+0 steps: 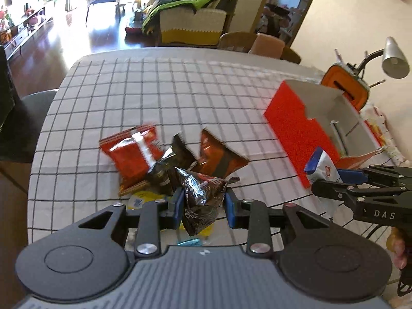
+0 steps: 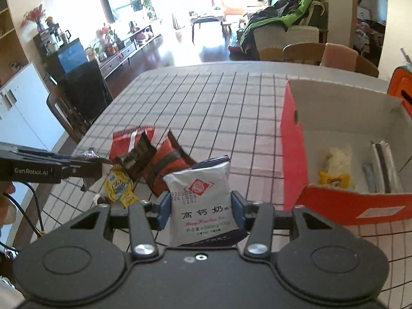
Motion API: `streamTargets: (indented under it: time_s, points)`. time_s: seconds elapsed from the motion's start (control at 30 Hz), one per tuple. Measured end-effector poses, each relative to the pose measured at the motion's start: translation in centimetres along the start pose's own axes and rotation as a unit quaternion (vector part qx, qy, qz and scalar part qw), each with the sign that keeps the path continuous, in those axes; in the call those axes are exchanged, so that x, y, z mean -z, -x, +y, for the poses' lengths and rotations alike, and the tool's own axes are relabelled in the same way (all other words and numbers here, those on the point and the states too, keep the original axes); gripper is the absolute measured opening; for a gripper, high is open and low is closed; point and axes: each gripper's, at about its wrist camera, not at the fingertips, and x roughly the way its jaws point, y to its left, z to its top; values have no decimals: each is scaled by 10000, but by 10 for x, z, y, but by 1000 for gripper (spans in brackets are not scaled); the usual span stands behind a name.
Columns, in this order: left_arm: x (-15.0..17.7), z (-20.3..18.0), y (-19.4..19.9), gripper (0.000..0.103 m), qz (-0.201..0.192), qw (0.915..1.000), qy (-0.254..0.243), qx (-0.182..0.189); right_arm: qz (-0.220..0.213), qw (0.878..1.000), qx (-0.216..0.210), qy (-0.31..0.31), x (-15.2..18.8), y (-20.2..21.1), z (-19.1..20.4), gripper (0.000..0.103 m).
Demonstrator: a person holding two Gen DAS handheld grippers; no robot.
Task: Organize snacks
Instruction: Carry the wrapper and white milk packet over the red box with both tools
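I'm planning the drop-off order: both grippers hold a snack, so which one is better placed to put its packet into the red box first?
Right, probably. The right gripper holds the white packet just beside the open red box. The left gripper, clamping the dark packet, is over the snack pile, farther from the box.

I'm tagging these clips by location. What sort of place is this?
Most likely a home's open dining and living area: a table with a checked tablecloth and dining chairs, a sofa behind, and a TV above a low cabinet.
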Motion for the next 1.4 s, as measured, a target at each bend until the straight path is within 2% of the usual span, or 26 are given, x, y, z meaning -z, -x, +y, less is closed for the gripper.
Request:
streamTargets:
  time_s: [0.33,0.7,1.07,1.4]
  points:
    - [-25,-46,8,31,-317,9989,-200,297,-484,9983,120,-305,-20,33,-35,47]
    - [-48,-110,-10,31,-356,9967,-538,490,-711,9955,363,-507,-30,46,-85,47]
    - [-67,-175,-43,31,-205,9948,-835,541,-680,9939,504,-712,-31,43,-146,47]
    - [-79,-220,-82,31,-11,9944,-976,397,-550,9929,654,-824,-22,40,-201,47]
